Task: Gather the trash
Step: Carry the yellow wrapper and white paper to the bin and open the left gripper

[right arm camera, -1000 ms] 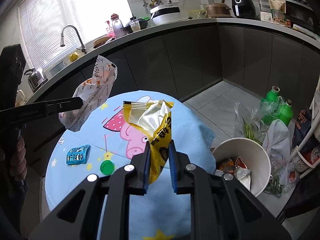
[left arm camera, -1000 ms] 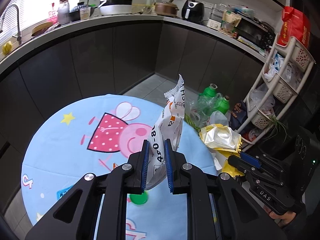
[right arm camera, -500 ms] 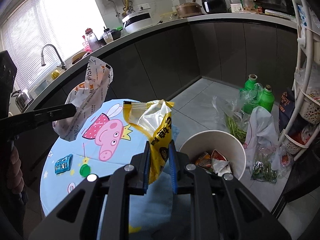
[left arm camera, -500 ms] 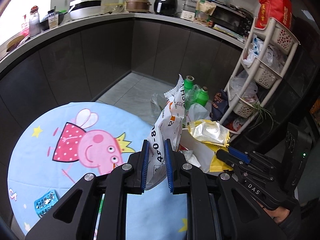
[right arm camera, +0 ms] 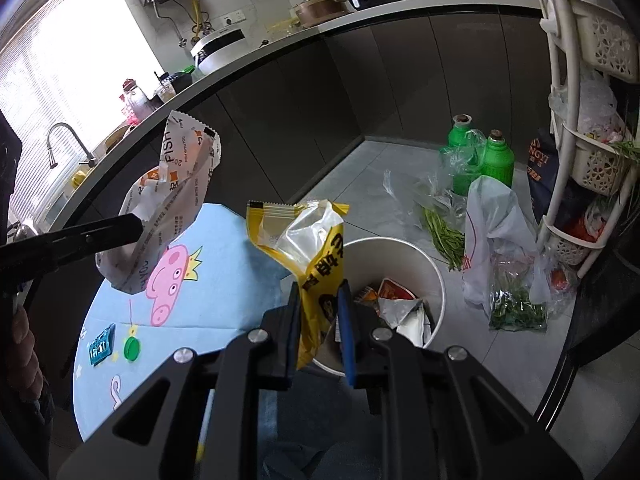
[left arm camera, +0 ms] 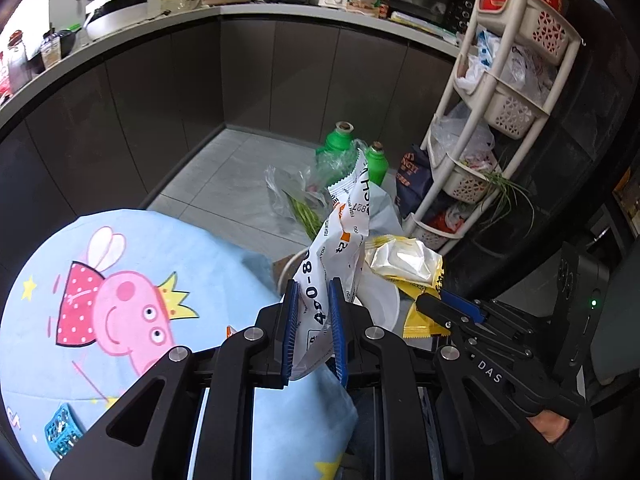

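My left gripper [left arm camera: 314,322] pinches a white fish snack wrapper [left arm camera: 340,240], held up past the edge of the blue cartoon tablecloth [left arm camera: 80,280]. My right gripper [right arm camera: 320,320] pinches a yellow wrapper [right arm camera: 316,248] just above the white trash bucket [right arm camera: 432,276], which already has wrappers inside.

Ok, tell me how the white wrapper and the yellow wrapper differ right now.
The white wrapper has orange and black print; the yellow wrapper has a clear panel. The white one is in the left tongs above the table; the yellow one is in the right tongs over the bin. Both are empty, crumpled and held clear.
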Tool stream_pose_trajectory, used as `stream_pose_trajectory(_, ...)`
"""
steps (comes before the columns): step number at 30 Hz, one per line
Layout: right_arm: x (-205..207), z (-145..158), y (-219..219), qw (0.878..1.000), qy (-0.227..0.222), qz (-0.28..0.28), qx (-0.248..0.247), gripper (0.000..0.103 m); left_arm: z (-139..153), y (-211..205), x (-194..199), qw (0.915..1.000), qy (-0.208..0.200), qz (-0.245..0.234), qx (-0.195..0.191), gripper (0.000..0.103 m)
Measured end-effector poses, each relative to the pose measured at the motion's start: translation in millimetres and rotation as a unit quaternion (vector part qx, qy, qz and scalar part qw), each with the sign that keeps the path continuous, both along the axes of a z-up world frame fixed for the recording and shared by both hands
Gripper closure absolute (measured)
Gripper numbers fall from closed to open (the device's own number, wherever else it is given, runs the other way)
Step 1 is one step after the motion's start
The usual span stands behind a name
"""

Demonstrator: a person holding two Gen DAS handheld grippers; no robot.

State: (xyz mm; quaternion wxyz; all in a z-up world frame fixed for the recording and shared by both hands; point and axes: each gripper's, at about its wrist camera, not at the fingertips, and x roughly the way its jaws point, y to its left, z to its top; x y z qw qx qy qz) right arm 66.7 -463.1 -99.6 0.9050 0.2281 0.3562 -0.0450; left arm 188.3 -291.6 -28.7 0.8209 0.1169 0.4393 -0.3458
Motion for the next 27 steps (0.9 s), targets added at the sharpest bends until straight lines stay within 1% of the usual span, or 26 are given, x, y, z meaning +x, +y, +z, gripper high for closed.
stream_pose_trajectory(8,0,-40,-40,0.998,0.036,-0.041,0.027,0.084,-39,-41,12,0.9983,0.046,-0.022,0.026,0.088)
stream_pose_trajectory(13,7,-60,-55,0.997,0.05,-0.049,0.039,0.084,-68,-60,23,0.9962,0.073,-0.025,0.041,0.088)
stream_pose_trajectory(17,14,-74,-59,0.996,0.059,-0.048,0.044,0.084,-84,-67,28,0.995,0.083,-0.031,0.046,0.088)
stream_pose_trajectory(19,18,-79,-60,0.996,0.064,-0.048,0.046,0.084,-88,-67,30,0.9953,0.079,-0.032,0.046,0.08)
stream_pose_trajectory(21,20,-83,-61,0.995,0.067,-0.049,0.049,0.084,-88,-66,31,0.9963,0.071,-0.024,0.042,0.048)
stream_pose_trajectory(22,20,-84,-61,0.995,0.068,-0.049,0.049,0.084,-87,-65,31,0.997,0.066,-0.019,0.037,0.045)
stream_pose_trajectory(25,25,-90,-61,0.995,0.072,-0.048,0.052,0.084,-85,-63,37,0.9975,0.063,-0.009,0.031,0.044)
stream_pose_trajectory(27,28,-93,-60,0.995,0.074,-0.044,0.054,0.084,-84,-59,41,0.9977,0.062,0.001,0.027,0.038)
